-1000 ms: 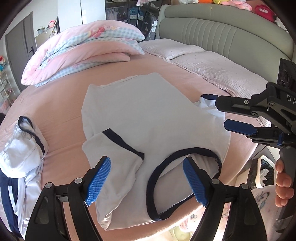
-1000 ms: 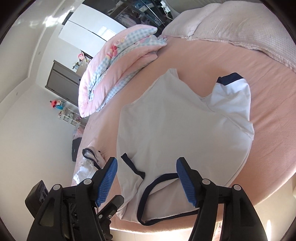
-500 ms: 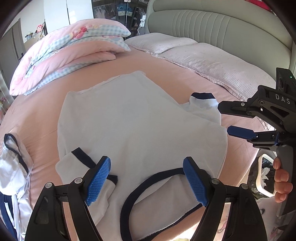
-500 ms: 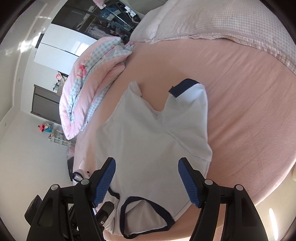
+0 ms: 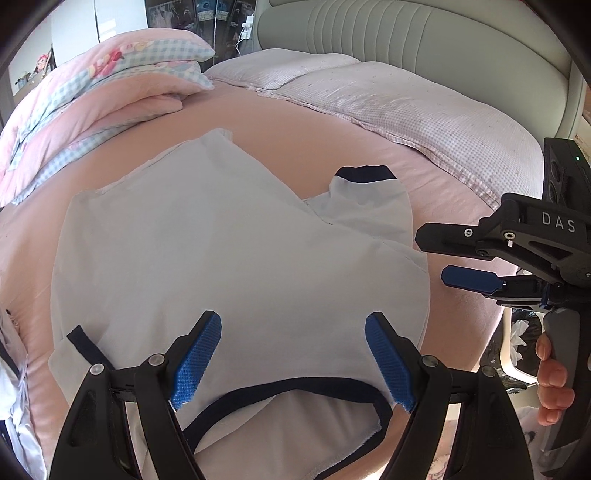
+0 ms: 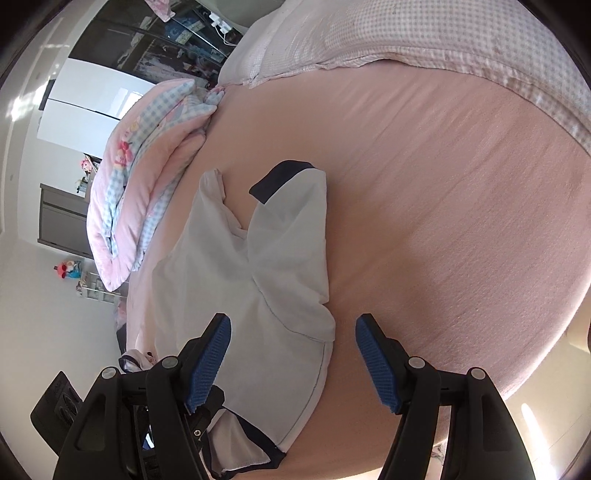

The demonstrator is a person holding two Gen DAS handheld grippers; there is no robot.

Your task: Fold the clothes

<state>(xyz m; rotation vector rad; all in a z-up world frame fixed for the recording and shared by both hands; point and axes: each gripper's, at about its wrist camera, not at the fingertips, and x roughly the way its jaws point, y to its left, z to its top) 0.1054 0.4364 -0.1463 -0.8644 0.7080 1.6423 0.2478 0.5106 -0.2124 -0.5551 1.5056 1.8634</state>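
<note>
A white T-shirt (image 5: 229, 258) with navy trim lies spread on the pink bed sheet (image 6: 461, 221), its neckline (image 5: 295, 387) toward the near edge of the bed and its hem toward the far side. One short sleeve (image 5: 373, 206) with a navy cuff sticks out on the right of the left wrist view; the other sleeve (image 5: 79, 354), also navy-cuffed, lies at the lower left, partly behind the gripper frame.

The left gripper (image 5: 293, 362) hangs over the shirt's upper chest, just above the neckline, its blue pads spread wide with nothing pinched between them. Whether the tips touch the cloth is hard to say from this angle. The right gripper (image 6: 293, 363) sits over the shirt's shoulder edge beside the sleeve seam, its jaws likewise spread and empty, one pad over white fabric and the other over bare sheet. In the left wrist view it shows at the right edge, and a hand (image 5: 554, 384) grips its handle.

A folded pink and blue checked quilt (image 5: 92, 107) is stacked at the far left of the bed, and two pale checked pillows (image 5: 388, 103) lie against the grey padded headboard (image 5: 424, 33). Another white and navy garment (image 5: 11, 387) is bunched at the left edge.
</note>
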